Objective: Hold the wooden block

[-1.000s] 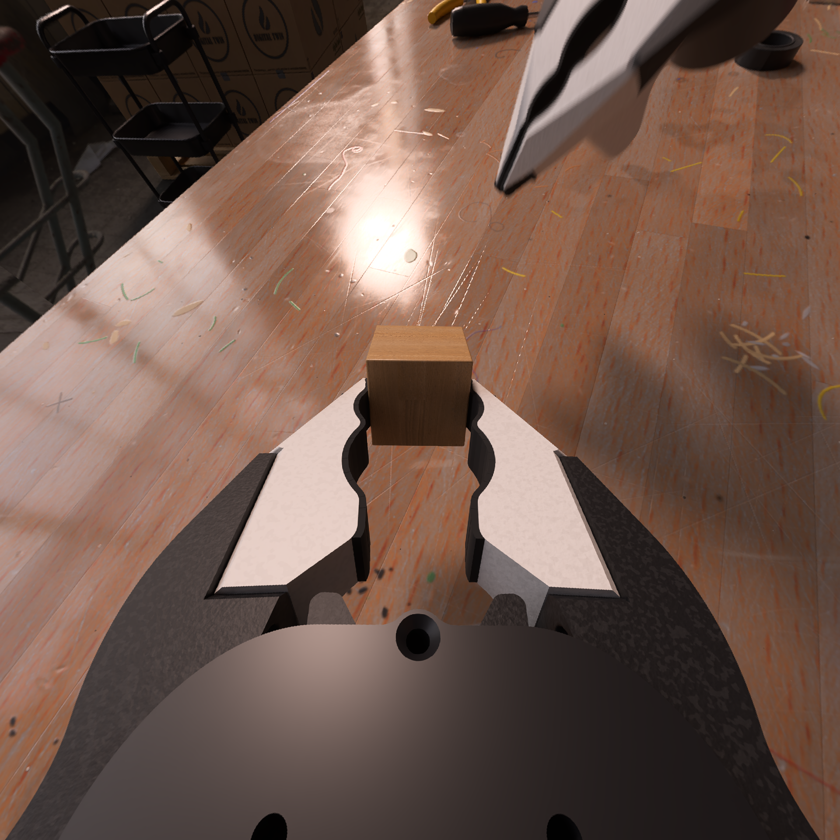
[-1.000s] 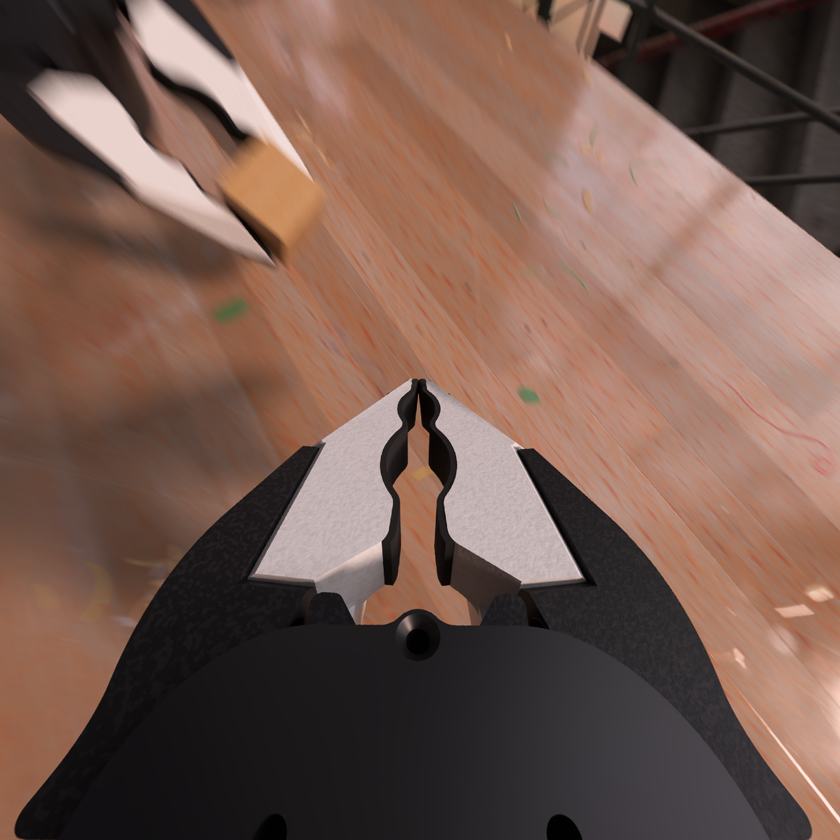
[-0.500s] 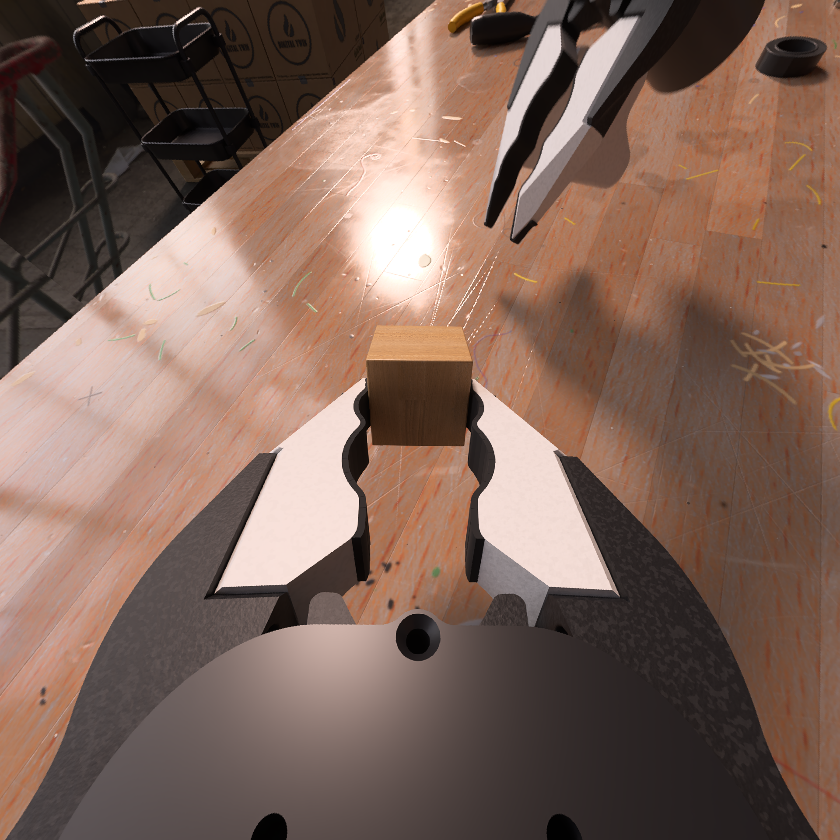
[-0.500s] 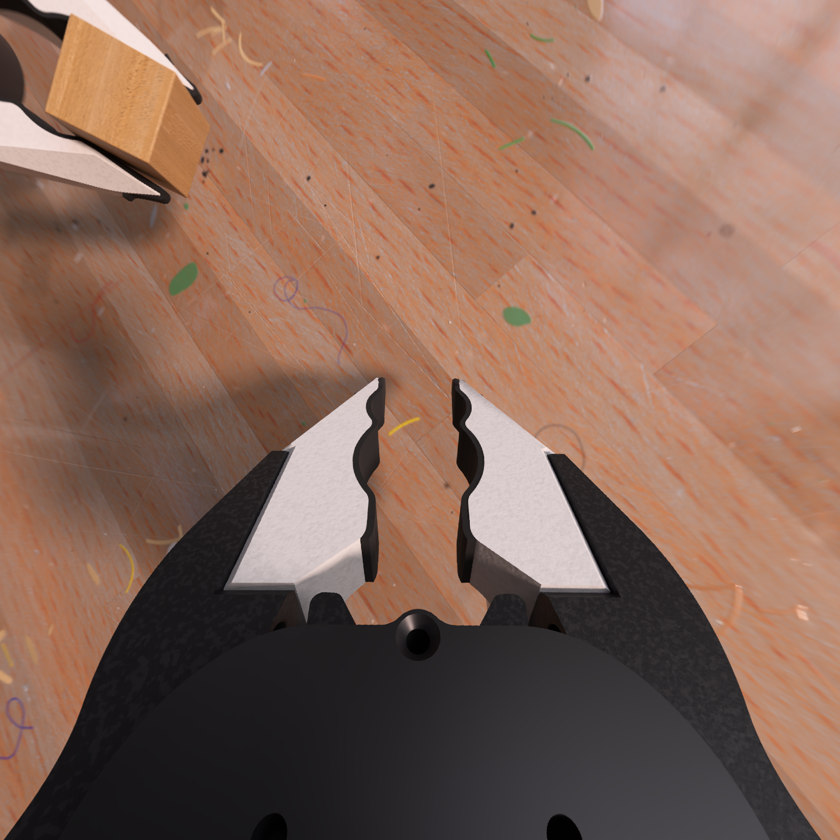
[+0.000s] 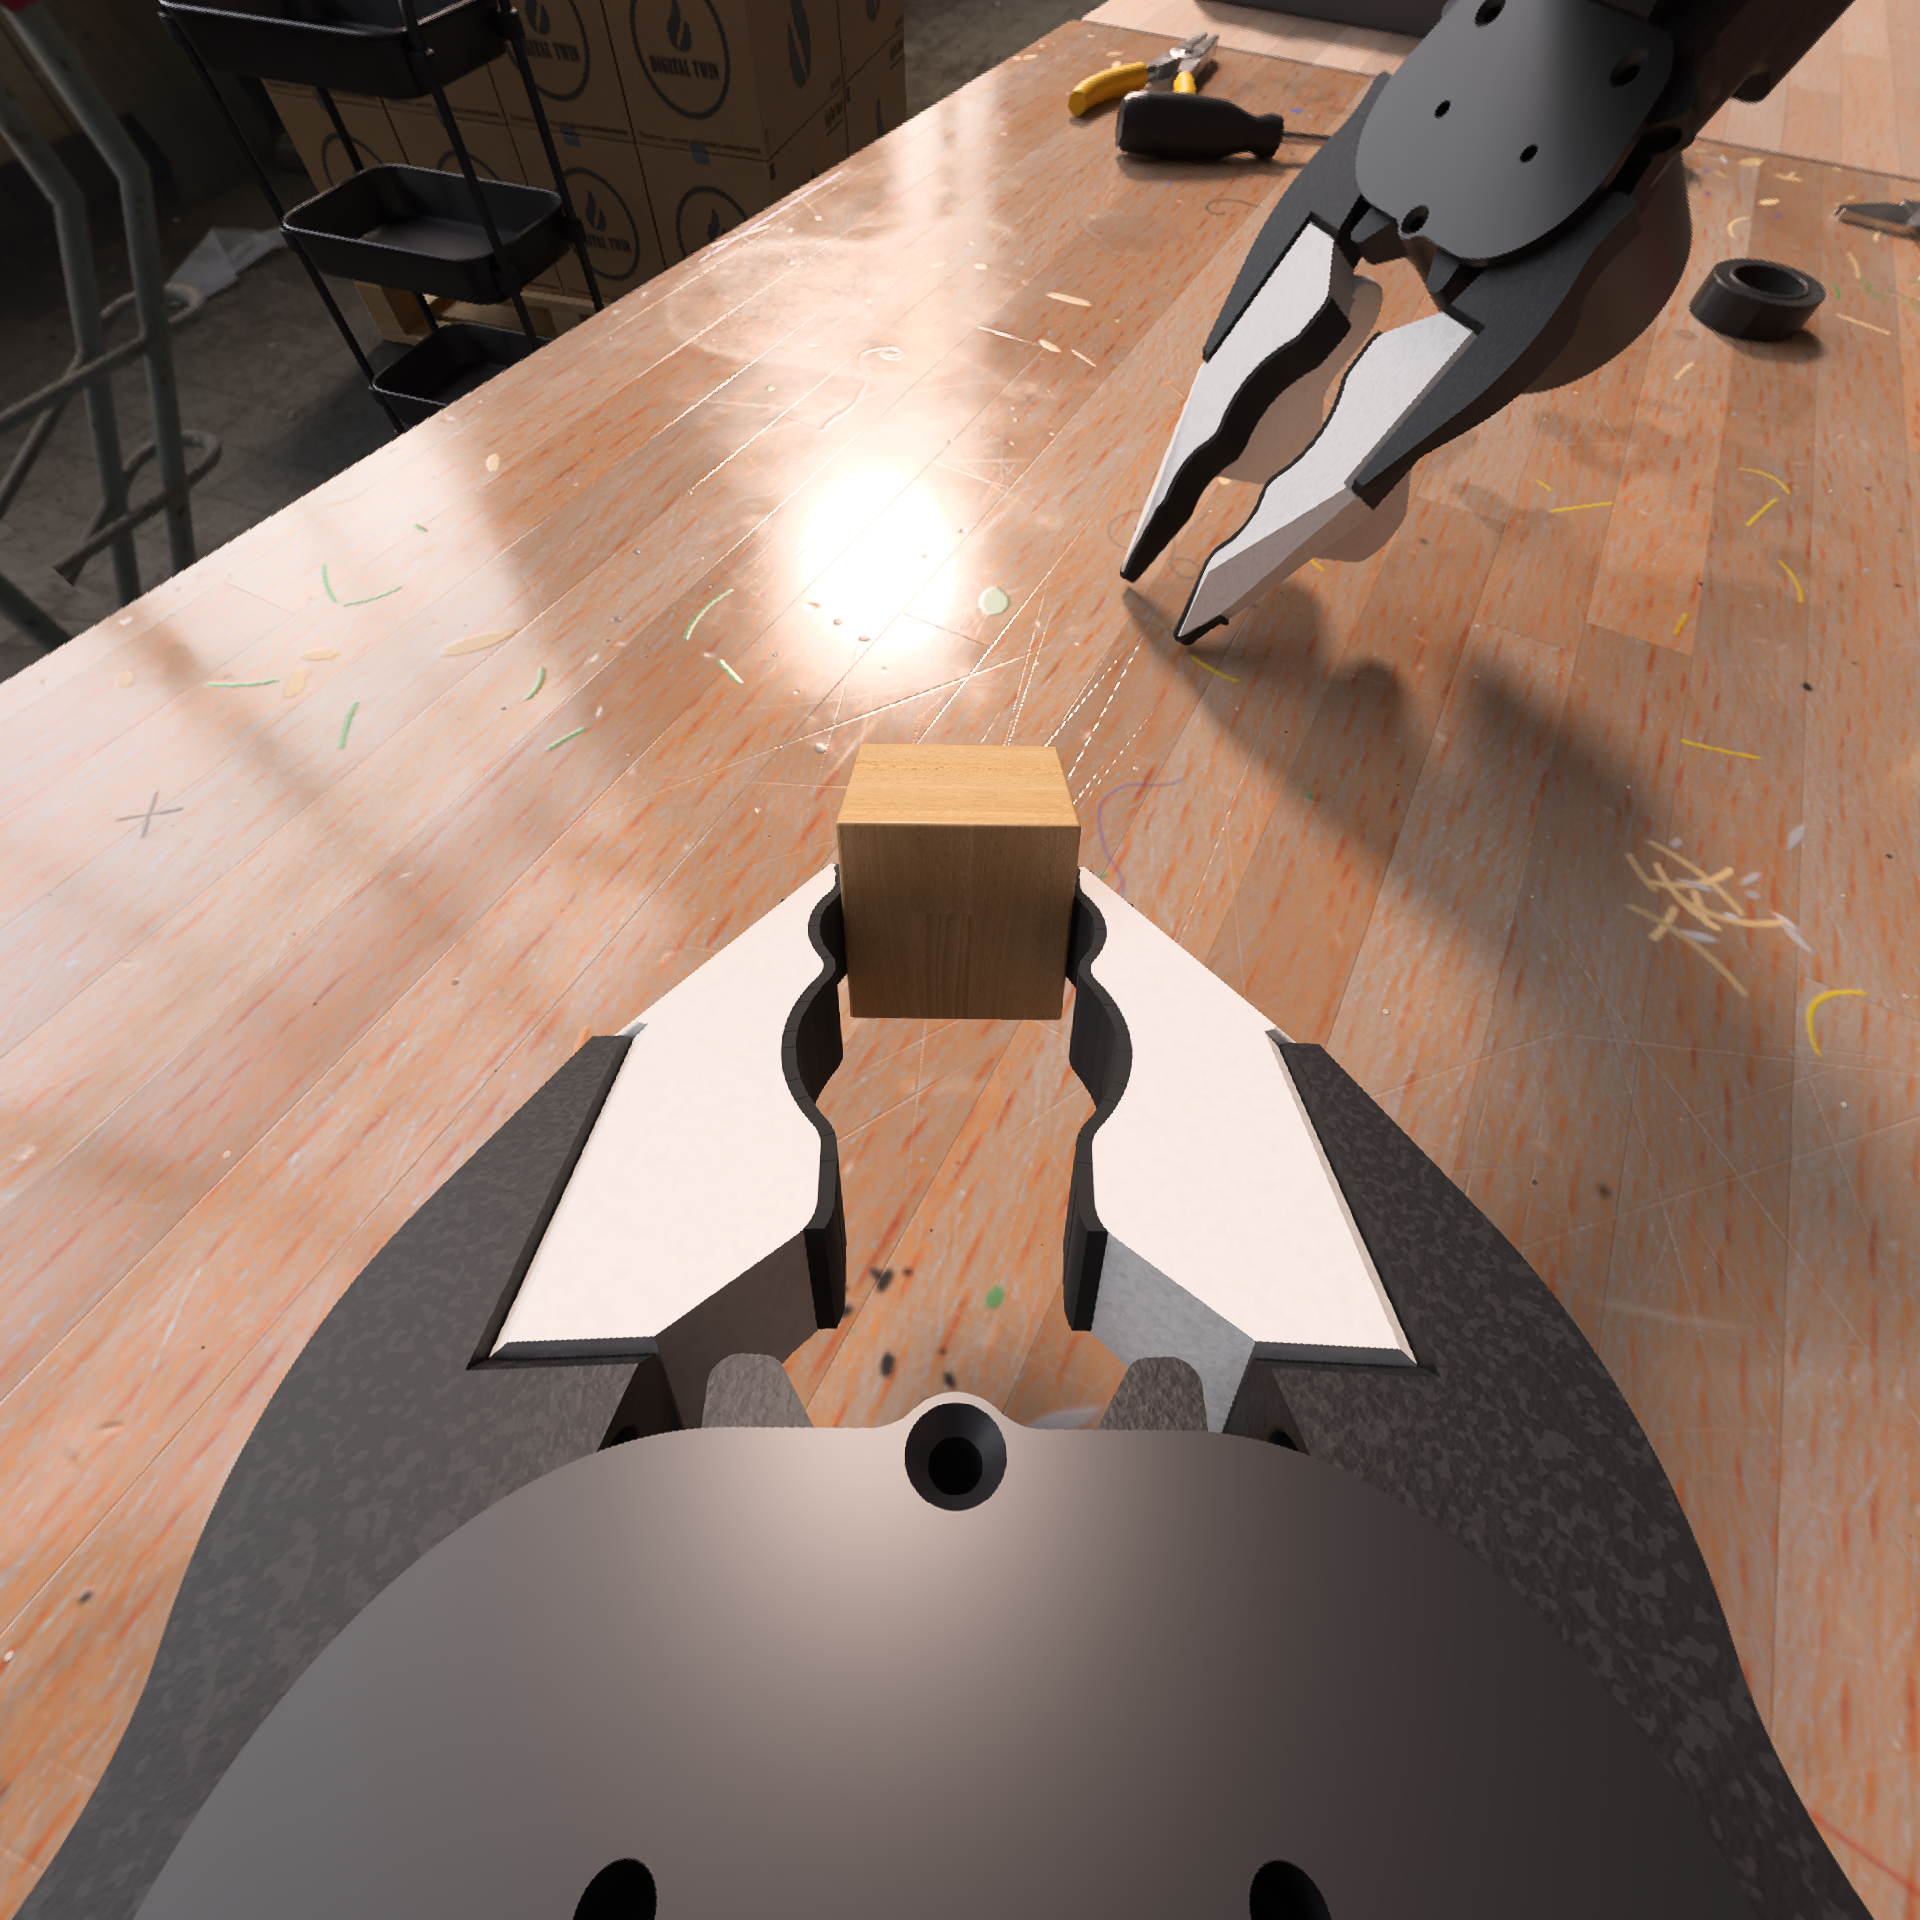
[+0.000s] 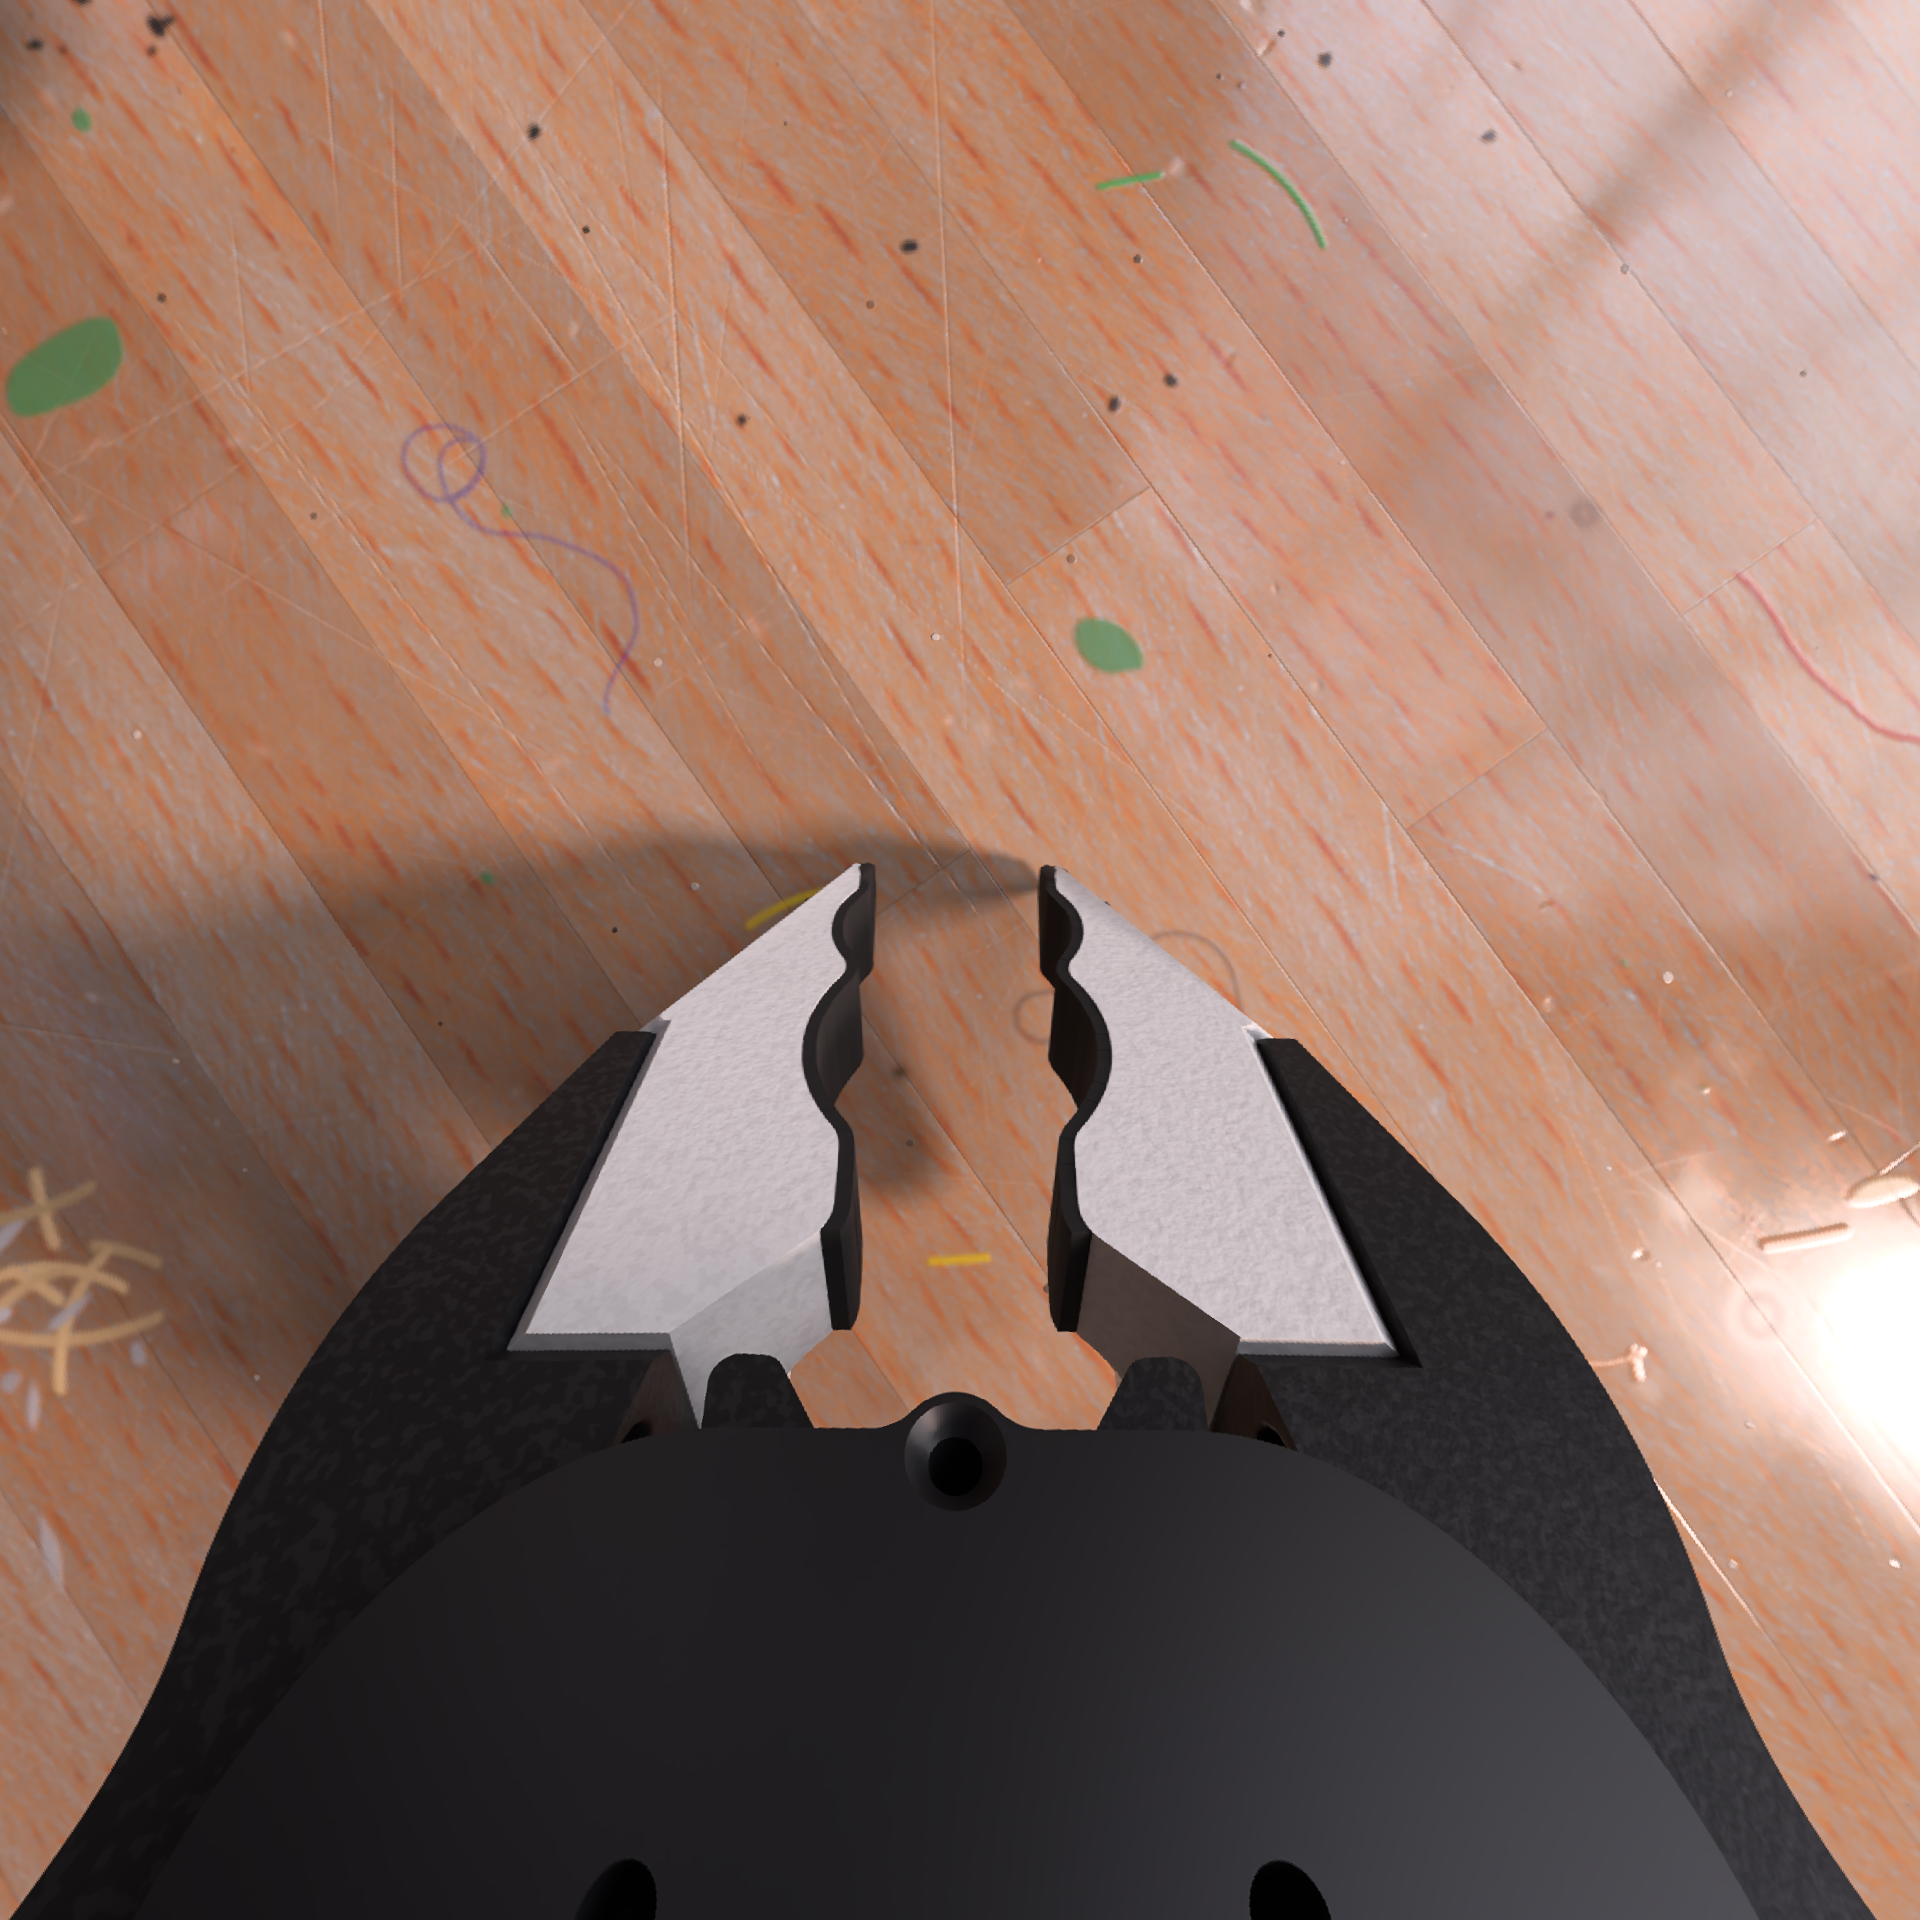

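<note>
A small wooden block [image 5: 956, 894] is clamped between the tips of my left gripper [image 5: 956, 914], which is shut on it and holds it above the wooden bench. My right gripper [image 6: 956, 883] is open and empty, pointing down at bare bench planks. It also shows in the left wrist view [image 5: 1169, 597], ahead and to the right of the block, well apart from it, tips close to the bench. The block is out of the right wrist view.
The wooden workbench [image 5: 416, 935] carries shavings and specks. At its far end lie a black-handled screwdriver [image 5: 1195, 130], yellow-handled pliers [image 5: 1138, 73] and a black ring [image 5: 1756, 296]. A black trolley [image 5: 416, 208] and cardboard boxes [image 5: 675, 104] stand beyond the left edge.
My right gripper has opened from shut, tilted down toward the bench and drawn away from the block. My left gripper keeps the block and has shifted a little.
</note>
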Controlling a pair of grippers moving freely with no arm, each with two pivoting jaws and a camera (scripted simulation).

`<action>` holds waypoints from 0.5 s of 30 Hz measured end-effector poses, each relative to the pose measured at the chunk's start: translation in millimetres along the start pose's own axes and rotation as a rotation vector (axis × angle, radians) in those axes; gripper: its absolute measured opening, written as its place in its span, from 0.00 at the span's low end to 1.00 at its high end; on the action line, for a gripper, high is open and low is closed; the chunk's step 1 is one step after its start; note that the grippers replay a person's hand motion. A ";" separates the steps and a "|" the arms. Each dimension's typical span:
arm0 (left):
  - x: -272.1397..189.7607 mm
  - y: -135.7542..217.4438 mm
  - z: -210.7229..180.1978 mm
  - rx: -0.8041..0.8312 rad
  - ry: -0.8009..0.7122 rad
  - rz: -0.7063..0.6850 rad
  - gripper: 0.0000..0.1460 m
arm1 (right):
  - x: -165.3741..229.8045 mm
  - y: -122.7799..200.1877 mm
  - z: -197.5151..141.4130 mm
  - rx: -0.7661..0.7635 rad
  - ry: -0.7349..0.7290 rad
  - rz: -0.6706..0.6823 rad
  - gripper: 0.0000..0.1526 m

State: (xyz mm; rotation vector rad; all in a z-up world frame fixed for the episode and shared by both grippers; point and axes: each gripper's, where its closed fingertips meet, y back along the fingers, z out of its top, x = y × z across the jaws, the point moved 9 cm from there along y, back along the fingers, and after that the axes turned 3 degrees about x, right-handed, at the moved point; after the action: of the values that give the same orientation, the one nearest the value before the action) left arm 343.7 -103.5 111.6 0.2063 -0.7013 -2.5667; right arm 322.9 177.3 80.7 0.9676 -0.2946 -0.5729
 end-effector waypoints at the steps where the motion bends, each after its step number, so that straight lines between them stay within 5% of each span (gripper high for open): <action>1: 0.3 0.0 0.1 -0.002 0.003 0.000 0.28 | -0.4 -0.4 -0.1 -0.006 -0.012 0.002 0.18; 4: 0.2 -0.4 0.5 -0.005 0.005 0.002 0.28 | 3.0 -0.2 -1.2 -0.006 0.036 -0.028 0.02; 9: 0.0 0.6 2.0 -0.010 0.009 0.003 0.28 | 6.4 3.9 1.0 -0.001 0.048 -0.013 0.00; 15: 0.0 2.6 3.1 -0.013 0.004 0.011 0.28 | 11.9 35.1 19.6 -0.227 -0.046 0.129 0.00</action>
State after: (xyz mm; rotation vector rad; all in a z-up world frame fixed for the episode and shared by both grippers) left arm 343.9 -104.1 115.6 0.2030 -0.6816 -2.5595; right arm 334.7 172.1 120.7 0.7116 -0.3229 -0.4994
